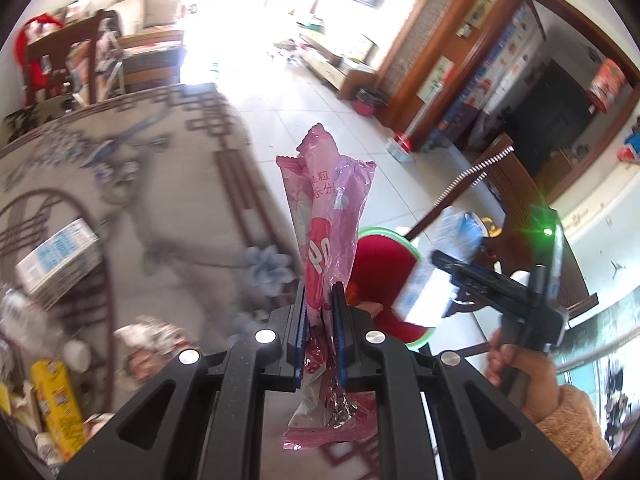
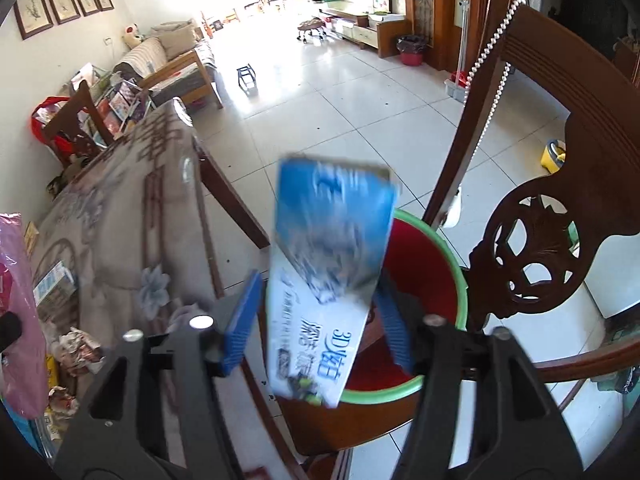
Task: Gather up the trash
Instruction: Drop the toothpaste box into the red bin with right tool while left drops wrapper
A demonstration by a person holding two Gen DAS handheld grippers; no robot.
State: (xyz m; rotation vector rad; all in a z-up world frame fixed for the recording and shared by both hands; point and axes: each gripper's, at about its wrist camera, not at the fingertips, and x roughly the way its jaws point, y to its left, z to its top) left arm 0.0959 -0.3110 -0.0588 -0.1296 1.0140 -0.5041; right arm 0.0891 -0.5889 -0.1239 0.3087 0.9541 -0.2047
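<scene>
Pink plastic, a snack wrapper (image 1: 320,240), is standing clamped between the blue fingers (image 1: 339,336) of the left gripper (image 1: 320,336), its crimped top pointing away from the camera and its lower end hanging crumpled below the fingers. Red Chinese characters are showing on its upper part, but only fragments are readable, and a large white letter lower down is being cut off by a fold.

Beyond the wrapper, the red bin (image 1: 384,280) with a green rim is sitting on the floor, mostly hidden behind it. In the right wrist view the bin (image 2: 460,280) is lying just beyond the right gripper (image 2: 316,320), whose fingers (image 2: 242,320) are spread wide. A blue and white carton (image 2: 324,280) is hovering between them above the bin, motion-blurred; whether it is touching either finger is hard to tell. "3D" and some Chinese characters are legible on its white end, upside down.

Left of the bin, the worktop (image 2: 120,216) with its patterned cloth is carrying blurred litter: a small blue and white box (image 1: 60,256), a yellow packet (image 1: 56,404) and crumpled wrappers (image 2: 80,348). Right of the bin, a carved wooden chair (image 2: 560,200) is standing, partly cut off by the frame edge.
</scene>
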